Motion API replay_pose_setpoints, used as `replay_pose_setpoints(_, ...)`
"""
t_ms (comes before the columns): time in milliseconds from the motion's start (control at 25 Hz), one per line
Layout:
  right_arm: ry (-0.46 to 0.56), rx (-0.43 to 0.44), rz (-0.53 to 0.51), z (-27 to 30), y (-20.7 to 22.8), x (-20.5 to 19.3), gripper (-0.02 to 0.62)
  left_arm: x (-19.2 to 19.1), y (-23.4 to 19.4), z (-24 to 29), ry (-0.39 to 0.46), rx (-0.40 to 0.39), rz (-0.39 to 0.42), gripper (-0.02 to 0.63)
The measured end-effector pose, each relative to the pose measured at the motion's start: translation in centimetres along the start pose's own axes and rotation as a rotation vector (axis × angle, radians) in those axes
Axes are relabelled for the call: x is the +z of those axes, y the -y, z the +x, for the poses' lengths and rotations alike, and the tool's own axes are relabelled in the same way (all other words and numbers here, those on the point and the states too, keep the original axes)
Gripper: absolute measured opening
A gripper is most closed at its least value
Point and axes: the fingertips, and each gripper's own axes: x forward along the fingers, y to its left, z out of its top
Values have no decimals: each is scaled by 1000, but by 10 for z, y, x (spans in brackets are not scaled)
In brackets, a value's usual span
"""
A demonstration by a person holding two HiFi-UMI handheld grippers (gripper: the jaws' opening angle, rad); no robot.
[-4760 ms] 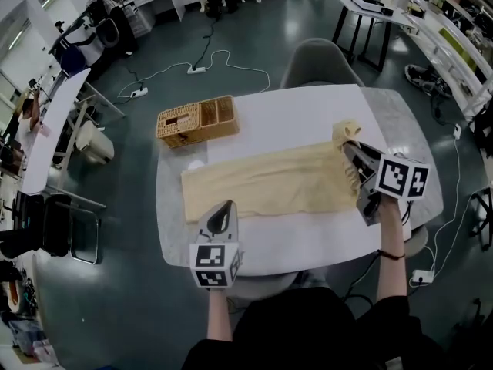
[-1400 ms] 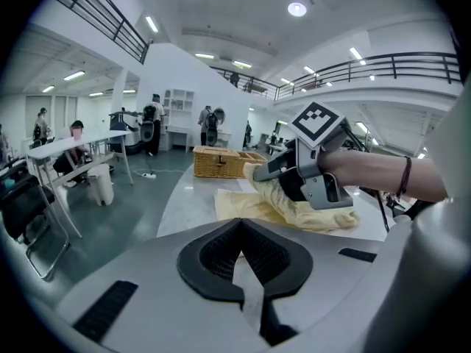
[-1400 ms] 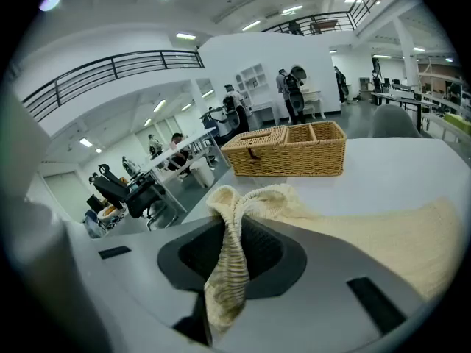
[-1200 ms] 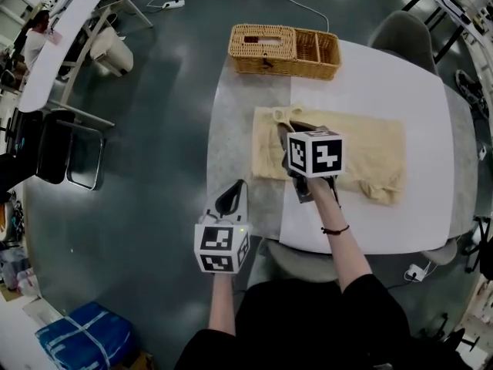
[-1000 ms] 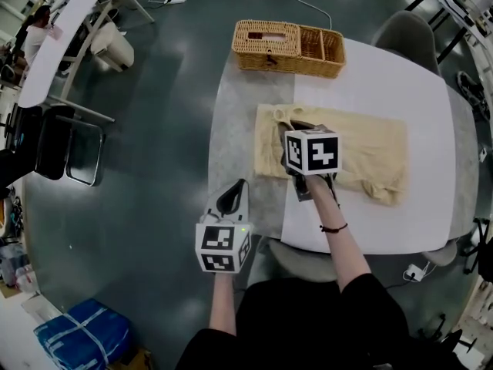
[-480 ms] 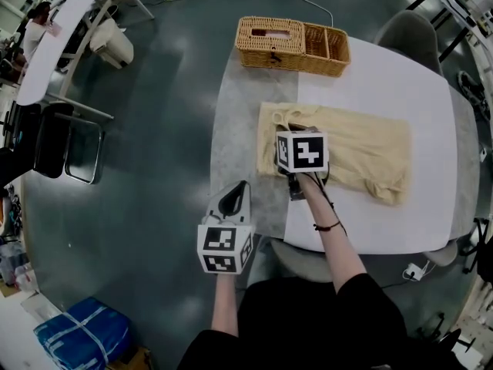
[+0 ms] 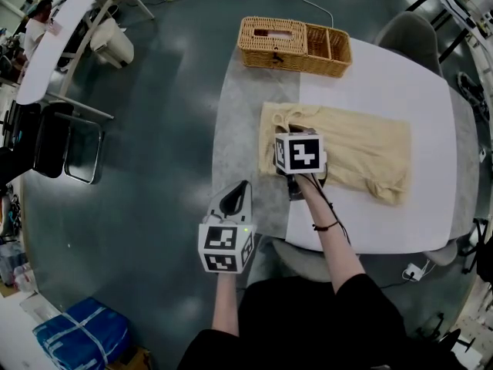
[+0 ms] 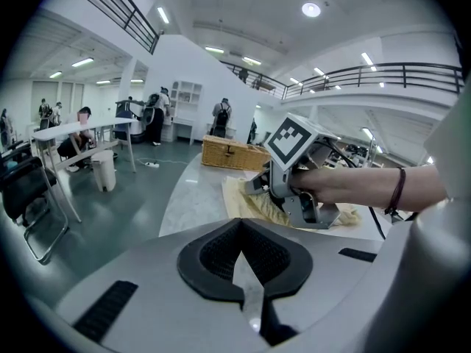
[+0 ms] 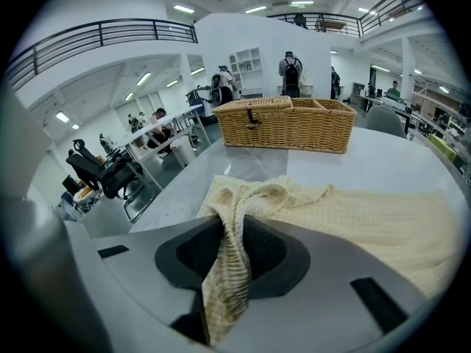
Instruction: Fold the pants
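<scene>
Cream-yellow pants (image 7: 362, 149) lie folded in half across the white table (image 7: 385, 83). My right gripper (image 7: 293, 137) hangs low over their left end, shut on a bunched ribbed edge of the pants (image 9: 229, 271) that runs up between its pads (image 9: 268, 252). In the left gripper view the right gripper (image 8: 259, 186) and its marker cube sit right on the cloth (image 8: 250, 204). My left gripper (image 7: 237, 190) hovers off the table's front-left corner over the floor; its jaws (image 8: 239, 230) look shut with nothing between them.
A wicker basket (image 7: 294, 46) with compartments stands at the table's far left corner, beyond the pants (image 9: 287, 123). A grey chair (image 7: 408, 33) is tucked in at the far side. Desks, chairs and people fill the room to the left.
The right gripper carried the pants' end from the table's right side over to the left, doubling the pants, and has sunk a little onto the cloth. The left gripper has stayed put.
</scene>
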Motion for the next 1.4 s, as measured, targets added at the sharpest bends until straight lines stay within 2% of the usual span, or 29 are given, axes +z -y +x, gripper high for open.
replay_pose_setpoints(320,17,13,-19,1,-6,-2,99,1,4,1,7,-11,1,8)
replay_pose_setpoints(360,20,25,-17,2,-9,-2,122,2,4,1,8,-11,2,8)
replay_pose_setpoints(400,24,36,-14,2,-12,-2,176,2,3,1,10,-11,2,8)
replay_pose_setpoints(560,54,46,-28,-1,-19,2,205,6,1,-1,14,-11,2,8)
replay_pose_setpoints(760,105,41,-21,-14,-15,9,215,11,2,-4,27,-11,6,8)
replay_pose_setpoints(960,170,131,11,-37,-16,17,215,21,8,-4,41,-17,21,8)
replay_pose_setpoints(1080,202,191,14,-56,-14,18,202,30,16,-5,50,-21,38,8)
replay_pose_setpoints(1160,225,238,9,-69,-12,20,144,37,23,-4,59,-22,49,8)
replay_pose_setpoints(1280,254,283,-11,-89,-2,19,88,46,38,-1,67,-29,69,8)
replay_pose_setpoints(1400,290,312,10,-108,12,19,47,56,54,3,76,-39,92,8)
